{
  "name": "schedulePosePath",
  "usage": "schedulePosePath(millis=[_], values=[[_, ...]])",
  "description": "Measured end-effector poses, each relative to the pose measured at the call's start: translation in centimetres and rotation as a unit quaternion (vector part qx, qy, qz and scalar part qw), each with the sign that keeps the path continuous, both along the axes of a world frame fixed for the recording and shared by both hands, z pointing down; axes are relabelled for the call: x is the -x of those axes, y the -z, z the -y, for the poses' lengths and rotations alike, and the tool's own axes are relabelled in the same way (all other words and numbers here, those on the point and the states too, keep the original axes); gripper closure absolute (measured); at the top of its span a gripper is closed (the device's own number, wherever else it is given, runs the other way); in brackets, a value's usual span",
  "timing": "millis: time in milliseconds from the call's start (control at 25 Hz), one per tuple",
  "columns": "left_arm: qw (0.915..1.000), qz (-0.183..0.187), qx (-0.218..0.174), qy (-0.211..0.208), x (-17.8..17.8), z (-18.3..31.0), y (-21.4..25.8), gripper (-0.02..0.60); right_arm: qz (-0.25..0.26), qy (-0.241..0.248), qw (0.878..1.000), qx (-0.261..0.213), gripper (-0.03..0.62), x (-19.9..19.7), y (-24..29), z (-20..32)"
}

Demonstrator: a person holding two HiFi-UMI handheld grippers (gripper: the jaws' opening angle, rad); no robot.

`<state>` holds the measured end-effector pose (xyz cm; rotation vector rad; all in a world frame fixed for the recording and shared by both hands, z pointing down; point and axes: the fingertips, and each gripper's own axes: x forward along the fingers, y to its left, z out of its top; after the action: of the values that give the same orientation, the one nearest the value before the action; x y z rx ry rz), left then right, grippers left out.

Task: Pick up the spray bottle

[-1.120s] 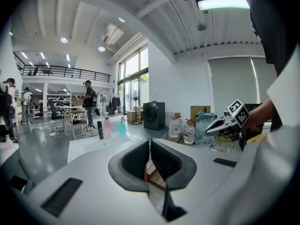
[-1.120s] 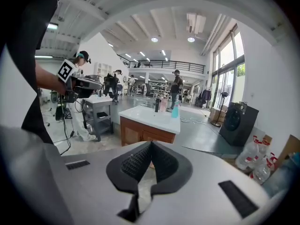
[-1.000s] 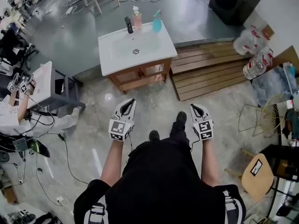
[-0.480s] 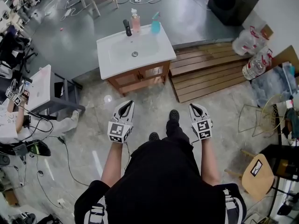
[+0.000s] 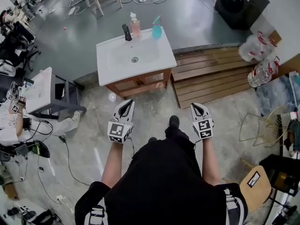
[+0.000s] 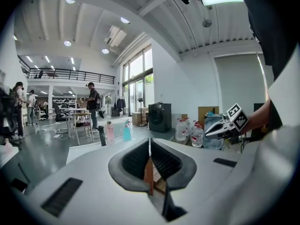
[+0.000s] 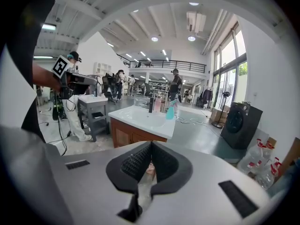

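Note:
The teal spray bottle (image 5: 156,27) stands at the back edge of a white sink vanity (image 5: 117,64), beside a pink bottle (image 5: 135,25) and a black faucet (image 5: 126,32). It also shows small and far off in the left gripper view as the spray bottle (image 6: 126,131), and in the right gripper view as the spray bottle (image 7: 170,110). My left gripper (image 5: 127,102) and right gripper (image 5: 194,105) are held side by side over the floor, well short of the vanity. Both point towards it, jaws shut and empty.
A wooden platform (image 5: 211,74) lies right of the vanity, with water jugs (image 5: 260,71) and a black washing machine (image 5: 240,1) beyond. A grey side table (image 5: 40,90) and a seated person (image 5: 11,121) are at left. Cables (image 5: 51,139) trail on the floor. A chair (image 5: 253,179) stands at right.
The person has stepped forward, and both grippers have moved with them towards the vanity. Their jaws stay shut.

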<state>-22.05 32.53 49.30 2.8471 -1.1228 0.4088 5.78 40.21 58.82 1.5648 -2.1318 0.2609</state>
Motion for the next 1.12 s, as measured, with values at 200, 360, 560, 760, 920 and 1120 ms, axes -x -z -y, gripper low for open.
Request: schedulePosePath(millis=[200,360,560,760,920,1120], values=[[0.9999,0.007,-0.002,0.016,-3.7,3.5,0.7,0.551,0.006,0.024,1.0,-0.001,0.577,-3.5,-0.2,5.1],[0.9994,0.011,-0.008,0.032,-6.6,6.3,1.5,0.551,0.012,0.046,0.999,-0.002,0.577,-6.1,-0.1,8.9],[0.9984,0.012,-0.009,0.054,-9.9,8.7,1.4,0.551,0.009,0.075,0.997,0.004,0.577,-9.2,-0.8,12.4],[0.9976,0.023,-0.007,0.064,-12.3,10.6,1.1,0.551,0.017,0.092,0.996,0.009,0.577,-11.5,-1.5,15.1],[0.9965,0.023,-0.012,0.079,-13.8,11.9,1.5,0.551,0.04,0.096,0.994,0.015,0.577,-13.0,-1.9,17.1],[0.996,0.042,-0.001,0.079,-13.8,12.3,0.6,0.551,0.049,0.094,0.994,0.017,0.577,-13.0,-2.1,19.1]])
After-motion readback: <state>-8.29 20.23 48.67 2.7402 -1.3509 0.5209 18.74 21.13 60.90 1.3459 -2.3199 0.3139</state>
